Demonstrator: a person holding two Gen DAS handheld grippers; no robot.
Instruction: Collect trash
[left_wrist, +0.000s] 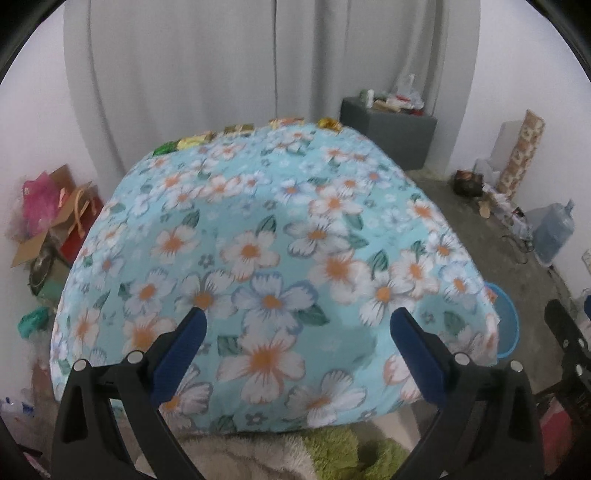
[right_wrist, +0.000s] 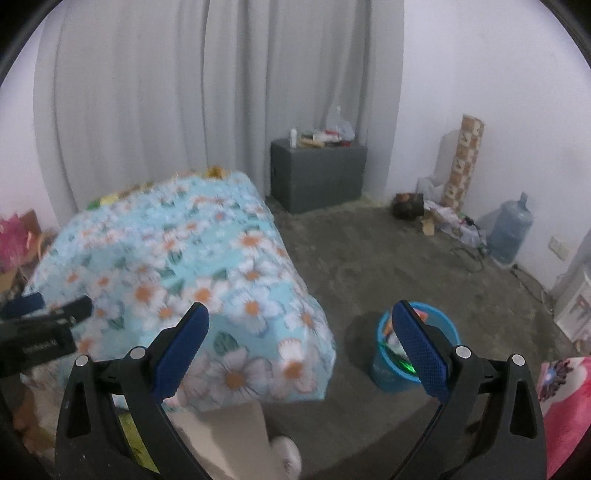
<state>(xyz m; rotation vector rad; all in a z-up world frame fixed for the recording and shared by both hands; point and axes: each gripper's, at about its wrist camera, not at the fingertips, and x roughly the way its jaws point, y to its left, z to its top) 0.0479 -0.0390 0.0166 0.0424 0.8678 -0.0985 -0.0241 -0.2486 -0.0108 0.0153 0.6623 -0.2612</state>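
The left gripper (left_wrist: 297, 354) hangs over the near edge of the table, its 2 blue-padded fingers (left_wrist: 183, 354) spread wide with nothing between them. The right gripper (right_wrist: 301, 350) hangs off the table's near right corner, its fingers (right_wrist: 419, 350) equally wide and holding nothing; below it show a beige trouser leg (right_wrist: 229, 443) and a pale shoe (right_wrist: 290, 456).

A light blue floral tablecloth (left_wrist: 277, 236) covers the table, and its middle lies bare. On the concrete floor (right_wrist: 369, 251) just off the near right corner stands a blue bin (right_wrist: 391, 373) with scraps inside, partly hidden behind the right gripper's finger.

The trash sits along the table's far edge: a row of shiny wrappers, with a green wrapper (left_wrist: 164, 148) near the far left corner, yellow-gold ones (left_wrist: 238, 129) toward the middle and a gold wrapper (left_wrist: 329, 124) toward the far right corner. They are blurred, so their exact number is unclear.

Beyond the table, a grey box (right_wrist: 317, 173) loaded with small items stands against the white curtain (right_wrist: 184, 92). A water jug (right_wrist: 511, 230) stands by the right wall.
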